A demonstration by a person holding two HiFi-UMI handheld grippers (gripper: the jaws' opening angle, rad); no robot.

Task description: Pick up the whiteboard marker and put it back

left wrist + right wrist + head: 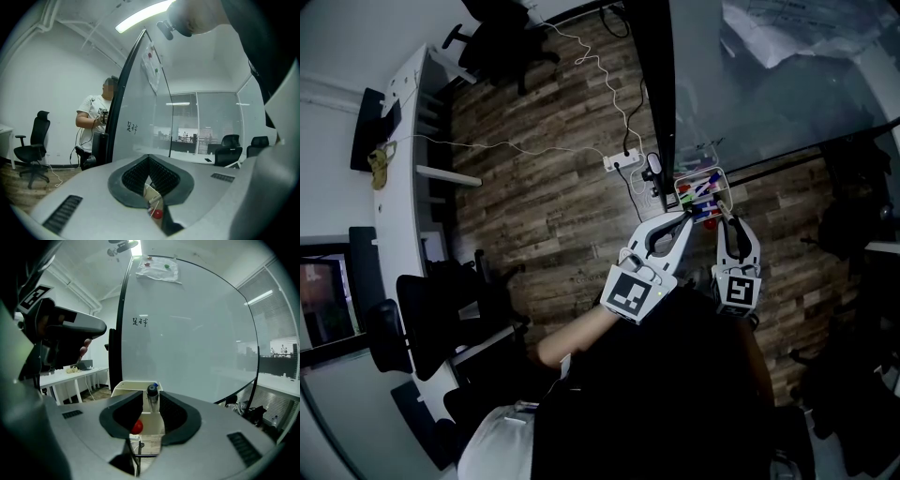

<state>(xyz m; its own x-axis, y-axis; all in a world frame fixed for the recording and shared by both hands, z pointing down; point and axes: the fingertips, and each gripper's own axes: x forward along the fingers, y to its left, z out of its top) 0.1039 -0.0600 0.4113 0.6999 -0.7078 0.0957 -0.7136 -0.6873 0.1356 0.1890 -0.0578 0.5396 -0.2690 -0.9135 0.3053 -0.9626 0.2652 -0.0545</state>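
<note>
Right tongs (pixel 152 399) are clamping the whiteboard marker (pixel 152 391) upright beside the tray (pixel 123 386), probably lining up its return. Left tongs (pixel 149 159) are idling, pinched together, empty.

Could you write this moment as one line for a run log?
right gripper: shut on whiteboard marker | left gripper: shut, empty | both at marker tray | marker not yet released

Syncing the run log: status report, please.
Right gripper shut on whiteboard marker, at the tray. Left gripper shut, empty. Other markers in tray; no blocker seen.
</note>
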